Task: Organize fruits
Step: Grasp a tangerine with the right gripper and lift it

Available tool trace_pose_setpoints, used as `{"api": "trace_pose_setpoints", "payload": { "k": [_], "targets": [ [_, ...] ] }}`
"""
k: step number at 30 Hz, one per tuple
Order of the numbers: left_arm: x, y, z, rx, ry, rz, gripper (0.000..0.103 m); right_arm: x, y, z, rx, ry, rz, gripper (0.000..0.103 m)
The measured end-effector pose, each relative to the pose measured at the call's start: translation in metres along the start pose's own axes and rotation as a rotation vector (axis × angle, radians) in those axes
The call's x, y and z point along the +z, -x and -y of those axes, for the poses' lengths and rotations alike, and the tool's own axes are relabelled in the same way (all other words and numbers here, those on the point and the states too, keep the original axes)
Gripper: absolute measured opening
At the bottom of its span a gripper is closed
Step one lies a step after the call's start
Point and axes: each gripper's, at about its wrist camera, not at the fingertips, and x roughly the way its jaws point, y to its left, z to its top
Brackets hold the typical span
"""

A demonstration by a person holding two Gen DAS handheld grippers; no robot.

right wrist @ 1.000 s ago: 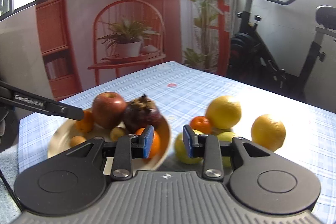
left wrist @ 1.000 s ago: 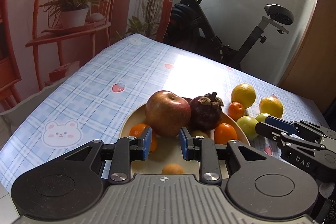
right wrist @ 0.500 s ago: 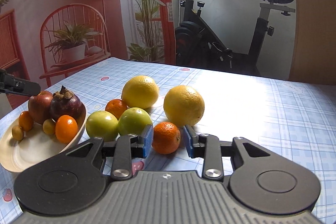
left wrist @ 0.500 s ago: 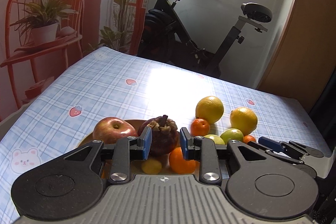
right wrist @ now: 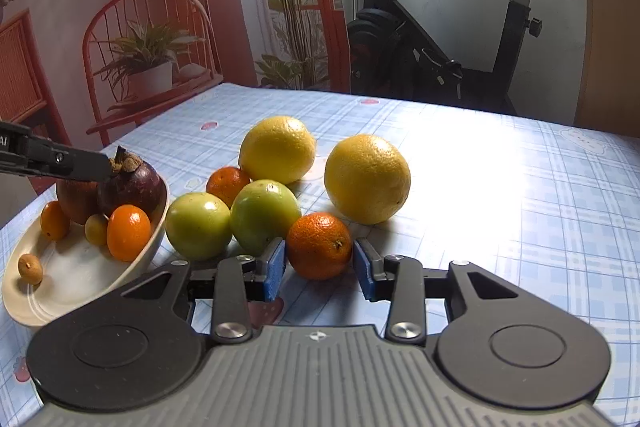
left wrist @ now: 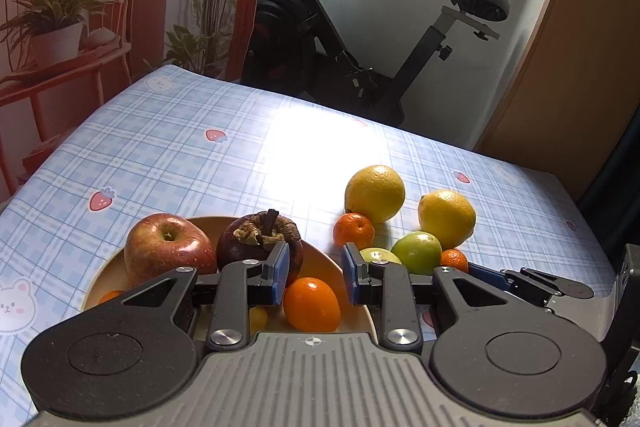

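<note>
1. Fruits lie in two groups on the checked tablecloth (right wrist: 500, 187): one inside the cream bowl (right wrist: 72, 279), one loose just right of its rim.
2. Right gripper (right wrist: 319, 269): blue pads stand either side of a small mandarin (right wrist: 319, 245) with a narrow gap on each side; the jaws are parted and pinch nothing. The mandarin's stem dimple faces right and toward the camera.
3. Left gripper (left wrist: 314, 273): jaws at their narrowest setting and empty, hanging over the bowl's near right rim above an oval kumquat (left wrist: 312, 303), whose long axis slants up to the left.
4. Bowl contents: red apple (left wrist: 168, 247), stem pit upward; mangosteen (left wrist: 260, 243), dry calyx upward; smaller orange and yellowish fruits.
5. Loose group: two green fruits (right wrist: 232, 221) touching each other, a second mandarin (right wrist: 227, 184) behind them, and two large yellow citrus (right wrist: 367, 179).
6. Open room: bare cloth lies right of and beyond the citrus up to the far table edge.
</note>
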Motion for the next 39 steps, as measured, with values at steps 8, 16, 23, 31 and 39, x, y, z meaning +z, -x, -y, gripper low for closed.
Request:
{"api": "trace_pose_setpoints", "payload": {
  "k": [8,16,23,31,39],
  "targets": [
    [0.008,-0.020,0.003,-0.028,0.016,-0.036,0.031,-0.005,0.013,0.006,-0.034,-0.065,0.056,0.038],
    [0.016,-0.040,0.012,-0.048,0.014,-0.055,0.031,-0.006,0.019,0.010,-0.045,-0.100,0.079,0.038],
    [0.026,-0.052,0.013,-0.046,0.040,-0.057,0.031,-0.007,0.019,0.017,-0.029,-0.135,0.084,0.038],
    [0.041,-0.044,0.015,-0.048,0.020,-0.027,0.031,-0.008,0.024,0.023,-0.027,-0.167,0.112,0.038],
    [0.065,-0.025,0.019,-0.060,0.002,0.033,0.031,0.004,0.040,0.026,-0.060,-0.128,0.158,0.038]
  ]
}}
